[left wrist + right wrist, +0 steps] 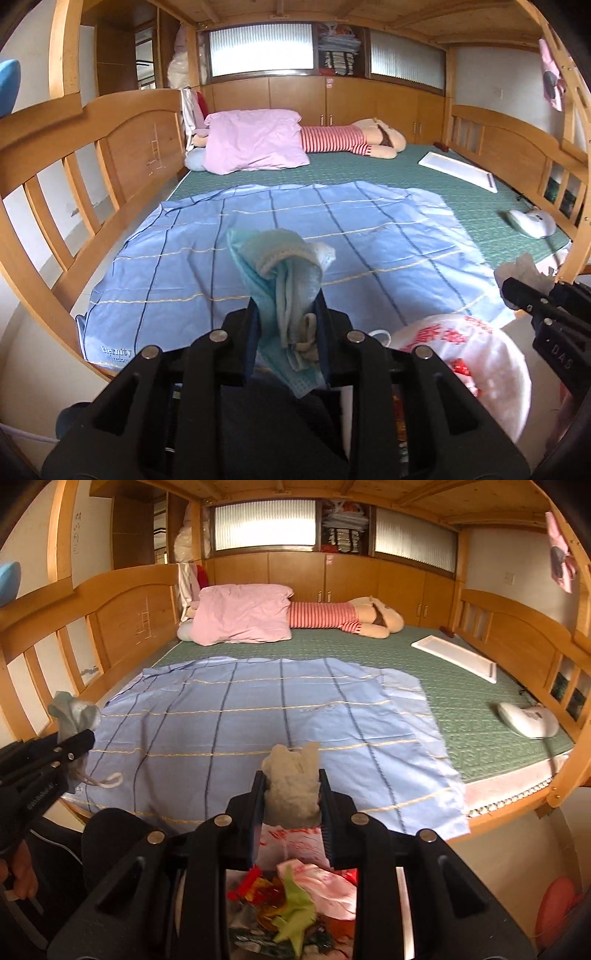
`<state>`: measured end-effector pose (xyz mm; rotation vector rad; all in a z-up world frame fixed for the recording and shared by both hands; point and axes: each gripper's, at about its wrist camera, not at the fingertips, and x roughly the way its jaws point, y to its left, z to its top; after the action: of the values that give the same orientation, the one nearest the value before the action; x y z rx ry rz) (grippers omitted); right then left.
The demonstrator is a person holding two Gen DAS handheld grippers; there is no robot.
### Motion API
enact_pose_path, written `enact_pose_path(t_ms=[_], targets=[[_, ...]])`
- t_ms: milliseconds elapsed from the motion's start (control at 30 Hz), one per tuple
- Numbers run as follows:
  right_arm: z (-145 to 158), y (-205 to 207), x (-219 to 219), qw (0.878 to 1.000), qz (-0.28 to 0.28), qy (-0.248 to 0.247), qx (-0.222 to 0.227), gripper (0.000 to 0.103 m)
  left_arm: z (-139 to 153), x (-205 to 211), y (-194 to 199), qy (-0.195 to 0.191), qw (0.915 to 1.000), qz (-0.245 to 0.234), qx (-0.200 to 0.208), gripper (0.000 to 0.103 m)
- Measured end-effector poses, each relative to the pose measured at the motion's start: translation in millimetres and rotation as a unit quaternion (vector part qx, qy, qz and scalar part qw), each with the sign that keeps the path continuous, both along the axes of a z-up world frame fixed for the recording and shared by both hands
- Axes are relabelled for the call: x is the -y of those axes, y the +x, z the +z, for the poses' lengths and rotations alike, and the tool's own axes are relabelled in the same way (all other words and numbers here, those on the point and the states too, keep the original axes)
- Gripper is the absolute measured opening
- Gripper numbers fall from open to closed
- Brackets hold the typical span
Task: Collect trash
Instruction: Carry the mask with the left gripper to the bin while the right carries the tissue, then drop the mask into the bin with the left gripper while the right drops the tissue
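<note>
**Both grippers loaded, bin half hidden**

From the left wrist, our own black linkage blocks the floor below the bed, so of the trash bag (pixel 469 354) we see only a white bulge with red print at the lower right, its mouth out of sight. The left gripper (pixel 286 314) is clamped on a crumpled pale-blue face mask (pixel 284 266), which sticks up above the fingertips and trails down between them, over the near edge of the blue checked sheet (pixel 258 240). At the right edge the right gripper (pixel 517 291) is cut off by the frame; a scrap of white shows at its tip.

From the right wrist, we see that scrap clearly: the right gripper (pixel 291 786) is closed on a wadded white tissue (pixel 291 786). Below its fingers we look into the bag (pixel 295 849), where red, green and pink wrappers (pixel 295 897) lie, a view the left camera lacks. The left gripper (pixel 79 744) enters at the left with the mask (pixel 74 710), an ear loop (pixel 107 781) dangling.
</note>
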<state>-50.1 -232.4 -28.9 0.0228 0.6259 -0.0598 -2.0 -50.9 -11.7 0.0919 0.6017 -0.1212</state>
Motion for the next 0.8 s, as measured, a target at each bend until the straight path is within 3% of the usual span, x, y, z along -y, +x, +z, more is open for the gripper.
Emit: enact_pose_path(t_ms=[200,633,800], targets=[[-2,-19,21,1.0,-0.024,-0.005,0.0,0.027,5,21,-16,0.0,0.9997,-0.025,0.001,0.028],[-10,-29,43,0.999,-0.052,-0.005,-0.006,0.027,-19,69,-25,0.011,0.9947,-0.095,-0.037,0.028],[-30,-28,51,0.998,-0.048,0.002,-0.044,0.028,-26,76,-27,0.014,0.9928,-0.109,-0.046,0.028]])
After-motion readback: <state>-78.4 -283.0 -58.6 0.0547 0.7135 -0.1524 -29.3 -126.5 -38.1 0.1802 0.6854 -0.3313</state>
